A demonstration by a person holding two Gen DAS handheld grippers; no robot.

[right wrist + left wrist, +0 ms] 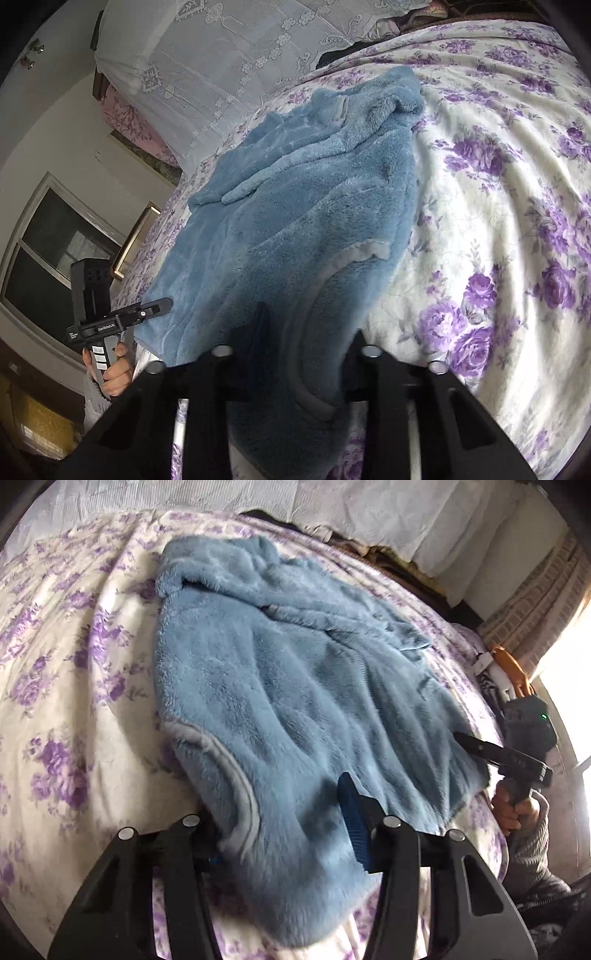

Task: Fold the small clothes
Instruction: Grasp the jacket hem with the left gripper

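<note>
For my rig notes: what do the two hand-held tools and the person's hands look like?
Both are black with silver round pins. The left tool has a blue ribbed pad; the right tool carries a green light. The left tool's handle bears white labels. The right hand and left hand are bare, in grey knitted sleeves.

A bedspread (66, 686) (498, 206), white with purple roses, fills both views. In the left wrist view a white cloth (369, 513) hangs at 12 o'clock, a checked curtain (535, 609) at 2 o'clock beside a bright window (576, 701). In the right wrist view a lace cover (229, 62) lies at 11 o'clock, a dark window (55, 251) at 9 o'clock, a gilt frame (136, 236) beside it.
</note>
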